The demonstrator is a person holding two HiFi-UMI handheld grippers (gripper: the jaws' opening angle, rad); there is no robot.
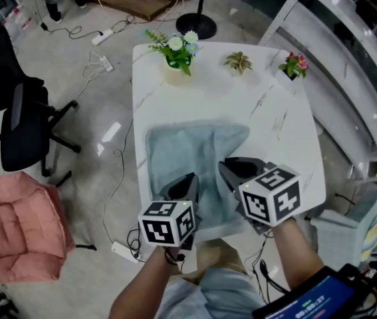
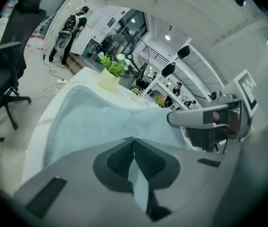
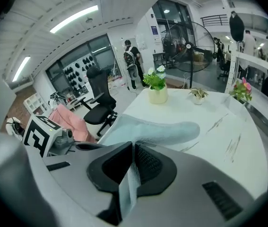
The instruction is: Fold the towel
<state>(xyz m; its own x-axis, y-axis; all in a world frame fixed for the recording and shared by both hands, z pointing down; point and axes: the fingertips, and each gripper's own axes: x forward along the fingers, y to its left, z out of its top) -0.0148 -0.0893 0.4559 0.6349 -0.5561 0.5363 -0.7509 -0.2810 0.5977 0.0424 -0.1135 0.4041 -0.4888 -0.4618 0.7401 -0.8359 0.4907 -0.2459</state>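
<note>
Near the table (image 1: pixel 268 111) edge, left gripper (image 1: pixel 187 181) and right gripper (image 1: pixel 231 169) each pinch the towel (image 1: pixel 181 151) between closed jaws.

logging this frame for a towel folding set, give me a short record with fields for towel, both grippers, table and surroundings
towel: light blue, far part lying on the table, near edge pinched by both grippers
left gripper: shut on the towel's near edge
right gripper: shut on the towel's near edge, beside the left one
table: white top with faint dark veins
far edge of table: three potted plants in a row
floor at left: black office chair, pink cushion
</note>
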